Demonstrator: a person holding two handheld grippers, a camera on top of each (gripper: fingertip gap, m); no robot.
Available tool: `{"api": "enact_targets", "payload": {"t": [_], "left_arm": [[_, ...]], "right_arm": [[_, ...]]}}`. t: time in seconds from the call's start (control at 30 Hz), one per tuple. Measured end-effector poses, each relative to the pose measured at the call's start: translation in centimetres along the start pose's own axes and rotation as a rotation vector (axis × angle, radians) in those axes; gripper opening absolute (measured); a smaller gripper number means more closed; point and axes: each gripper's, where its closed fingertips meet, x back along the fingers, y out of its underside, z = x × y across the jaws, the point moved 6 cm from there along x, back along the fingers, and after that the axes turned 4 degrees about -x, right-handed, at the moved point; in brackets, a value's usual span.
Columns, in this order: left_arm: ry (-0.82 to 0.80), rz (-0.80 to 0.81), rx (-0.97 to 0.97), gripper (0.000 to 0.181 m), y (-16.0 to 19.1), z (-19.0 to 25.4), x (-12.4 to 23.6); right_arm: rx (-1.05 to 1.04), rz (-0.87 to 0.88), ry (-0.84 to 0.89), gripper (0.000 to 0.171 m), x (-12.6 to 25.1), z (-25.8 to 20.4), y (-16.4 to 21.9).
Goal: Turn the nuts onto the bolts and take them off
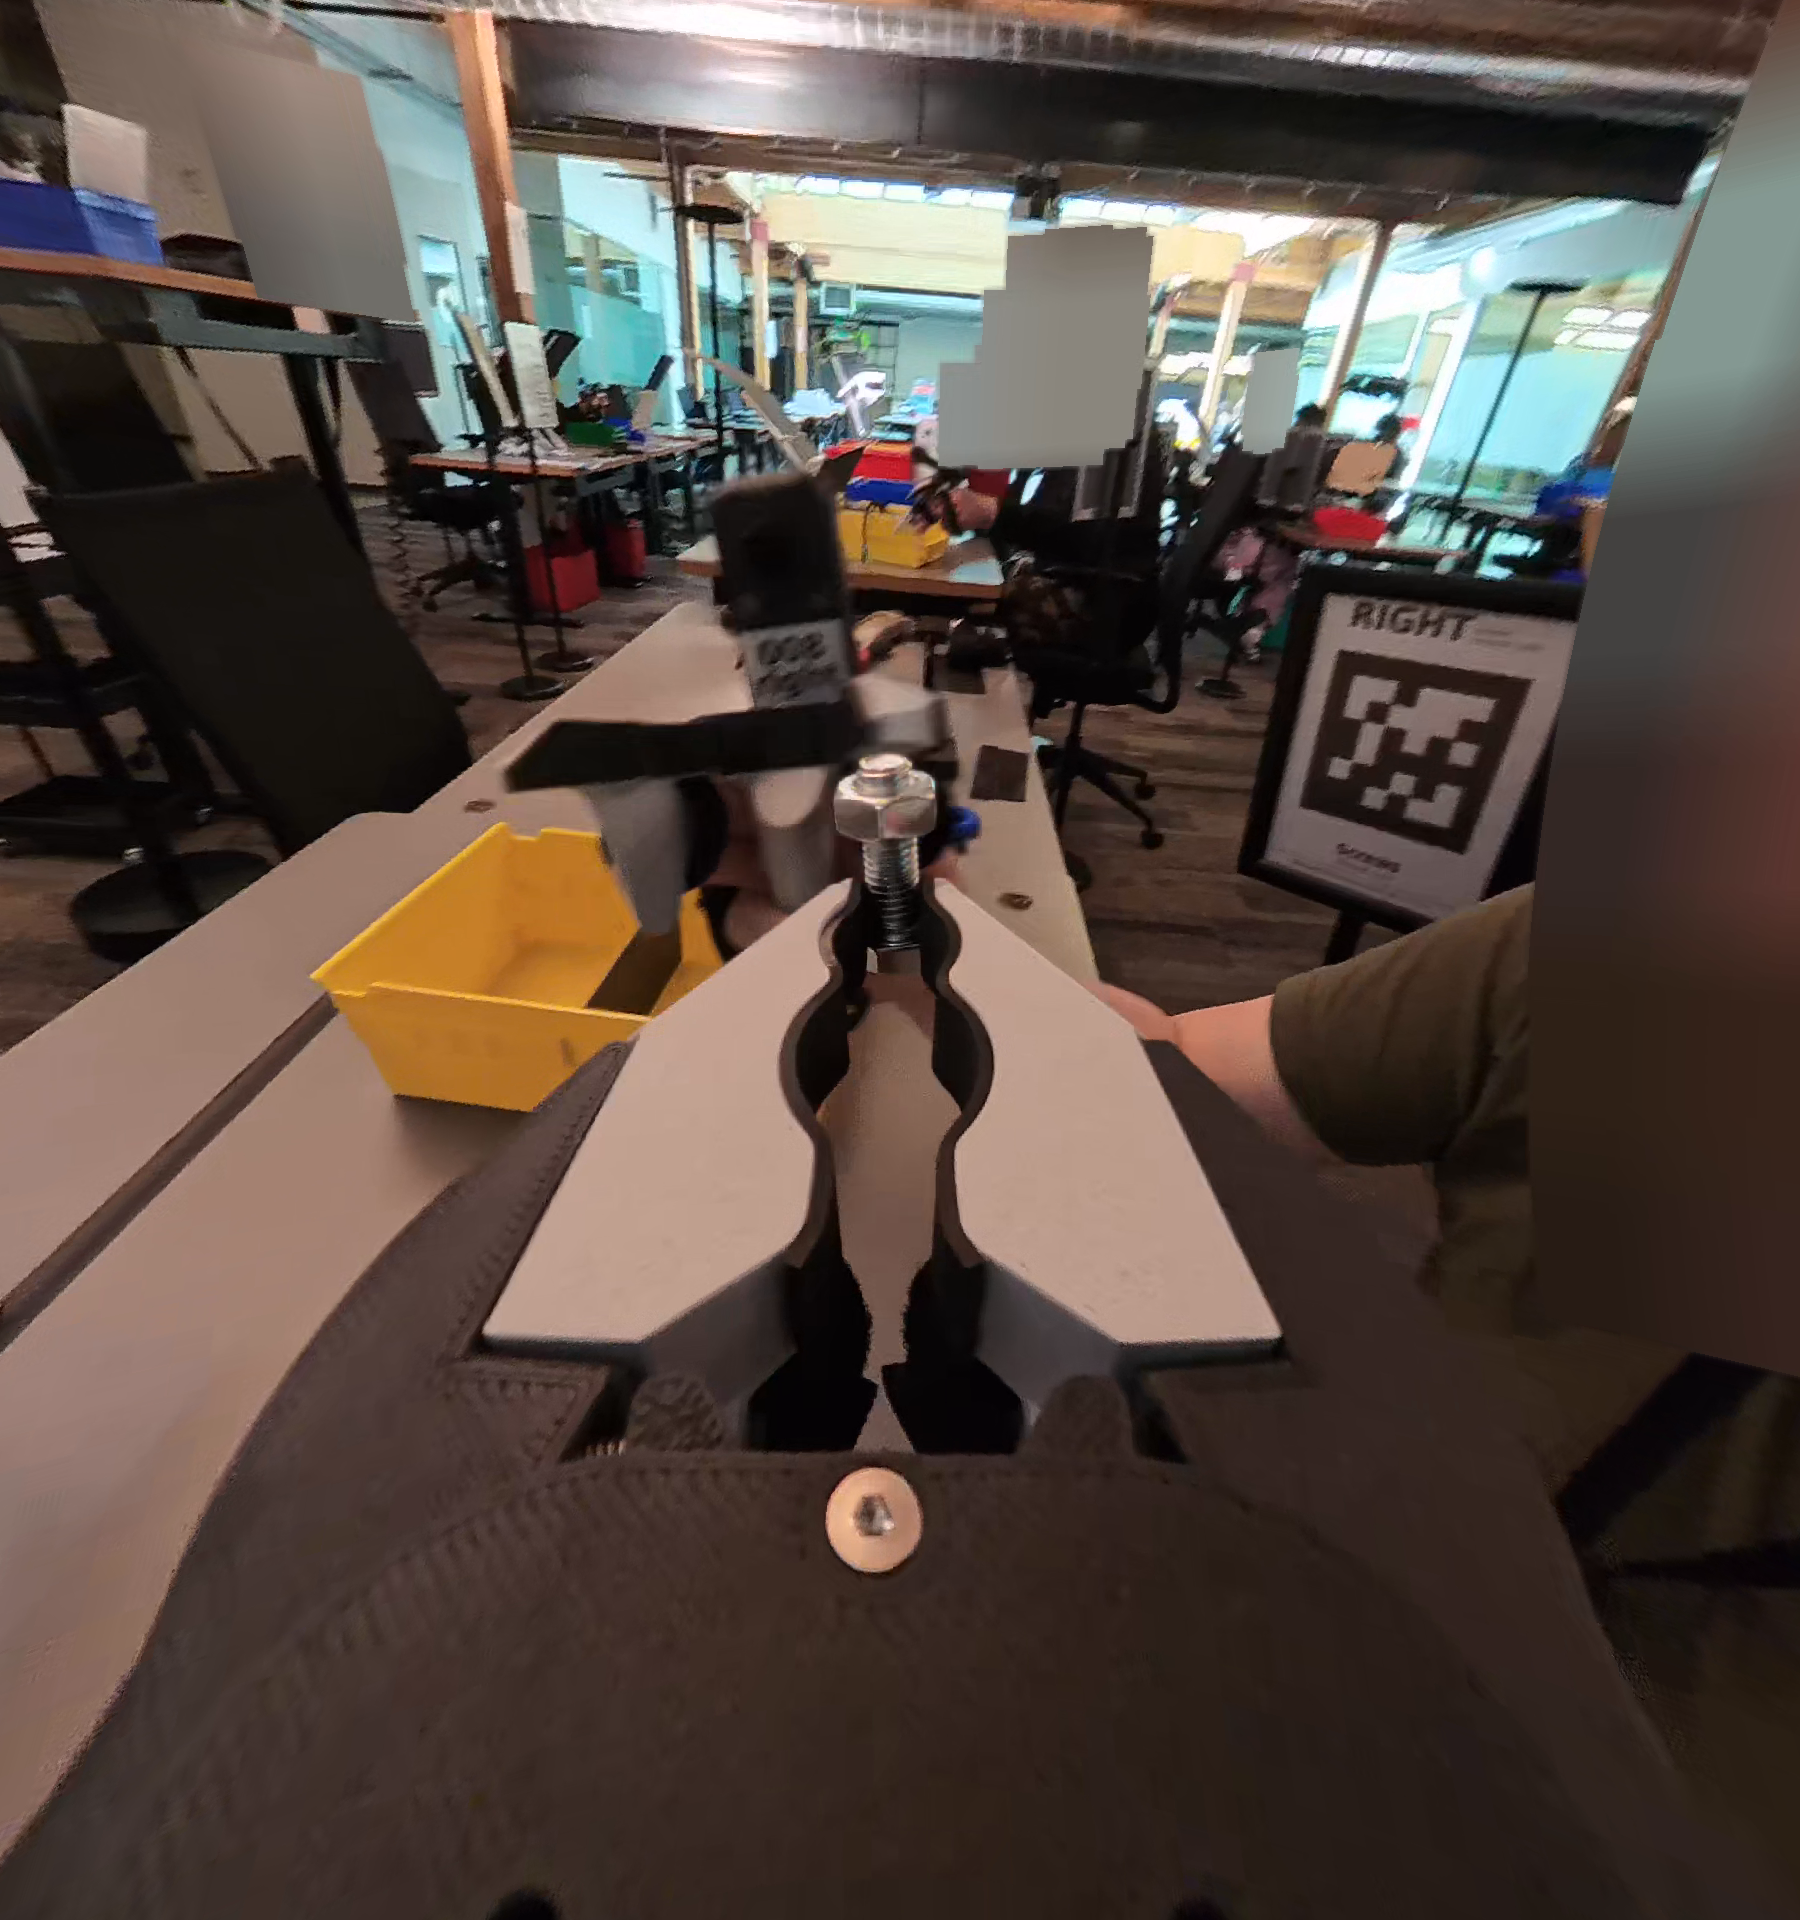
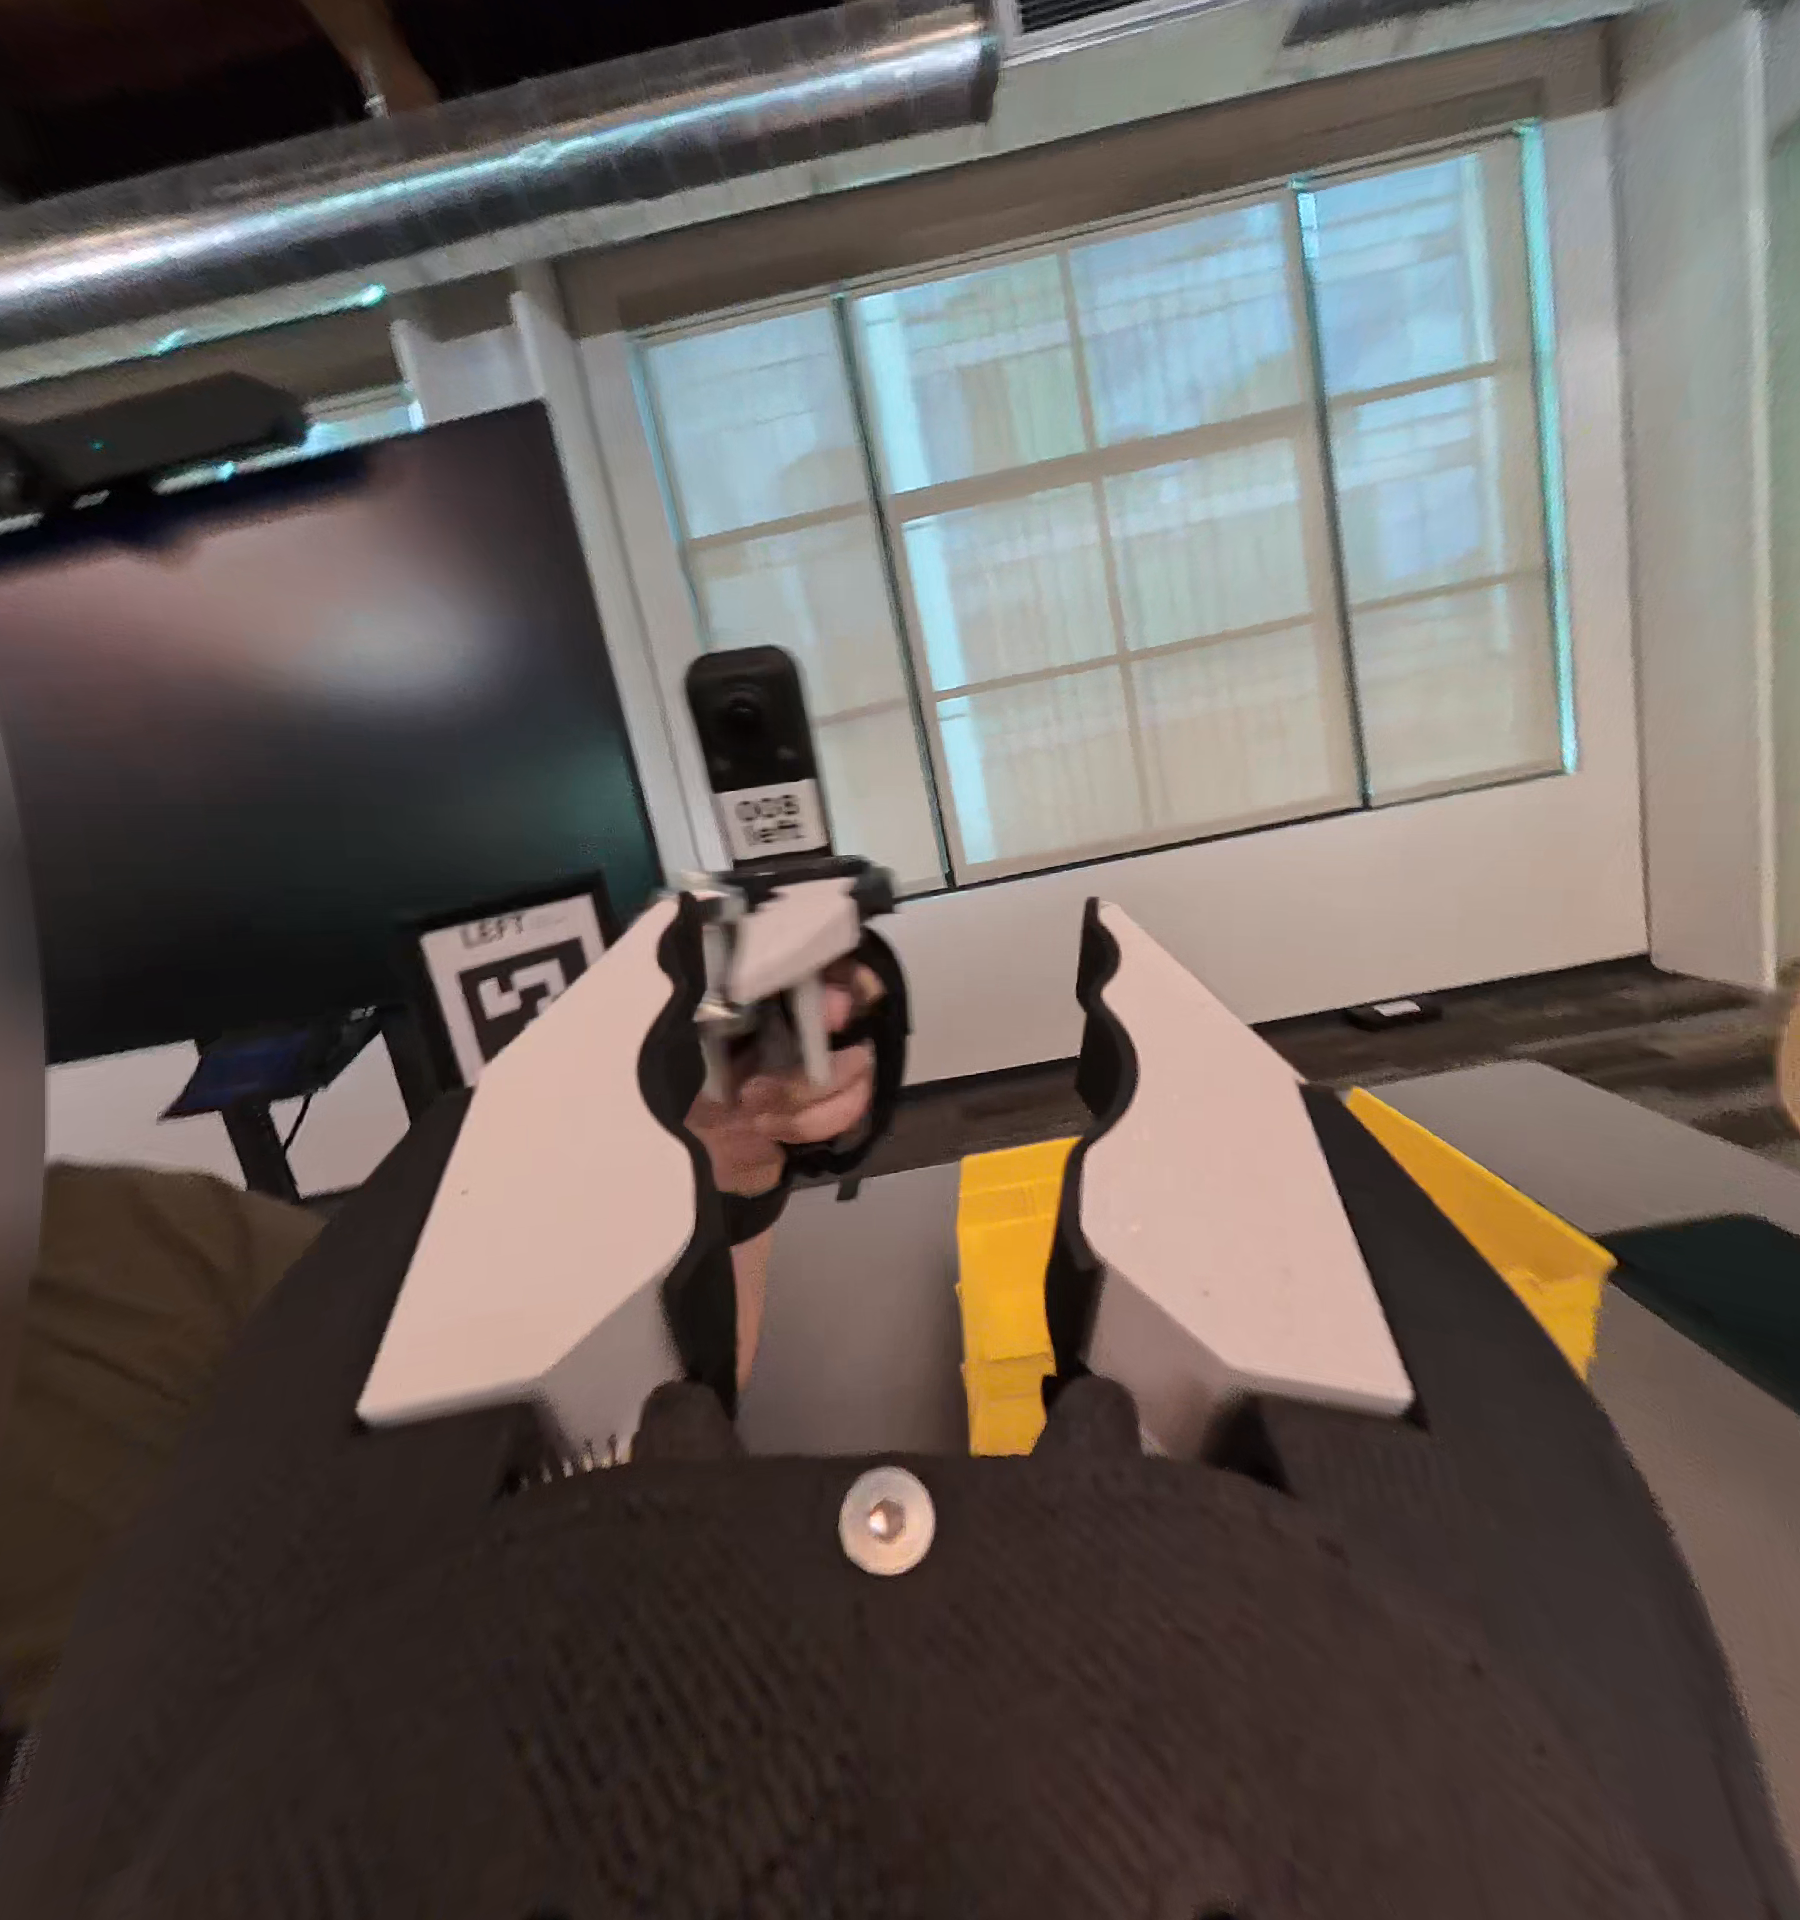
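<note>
In the left wrist view my left gripper (image 1: pixel 891 914) is shut on the threaded shaft of a silver bolt (image 1: pixel 888 883), which stands upright from the fingertips. A hex nut (image 1: pixel 883 816) sits on the thread just under the bolt head. My right gripper (image 1: pixel 719 862) shows blurred just behind and left of the bolt, above the yellow bin (image 1: pixel 501 987). In the right wrist view my right gripper (image 2: pixel 880 920) is open and empty. The left gripper (image 2: pixel 782 966) with the bolt (image 2: pixel 714 977) shows beyond its left finger (image 2: pixel 563 1143).
The yellow bin stands on the grey table (image 1: pixel 148 1143) and also shows in the right wrist view (image 2: pixel 1010 1278). A person's arm in an olive sleeve (image 1: pixel 1395 1039) is at the right. A framed marker sign (image 1: pixel 1405 748) stands beyond the table. Chairs and desks fill the background.
</note>
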Motion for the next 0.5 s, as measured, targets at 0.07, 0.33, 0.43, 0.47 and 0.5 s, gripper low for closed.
{"api": "enact_targets", "payload": {"t": [0.07,0.33,0.43,0.47,0.5], "left_arm": [[-0.012,-0.021,-0.013,0.007,0.4,-0.2,-0.5],[0.08,0.022,0.006,0.007,-0.1,0.8,-0.4],[0.012,-0.001,-0.024,0.007,0.0,0.3,-0.4],[0.012,-0.005,-0.023,0.007,0.1,0.2,-0.5],[0.02,-0.004,-0.014,0.007,0.2,0.1,-0.7]], "right_arm": [[0.076,-0.047,-0.036,0.076,-1.2,-2.1,0.4],[-0.021,0.01,0.012,0.073,0.4,0.8,-0.3],[0.049,-0.038,-0.019,0.072,-0.2,-1.0,-0.3],[0.084,-0.059,-0.033,0.073,-0.8,-1.9,0.0],[0.111,-0.08,-0.039,0.073,-1.3,-2.6,0.4]]}}
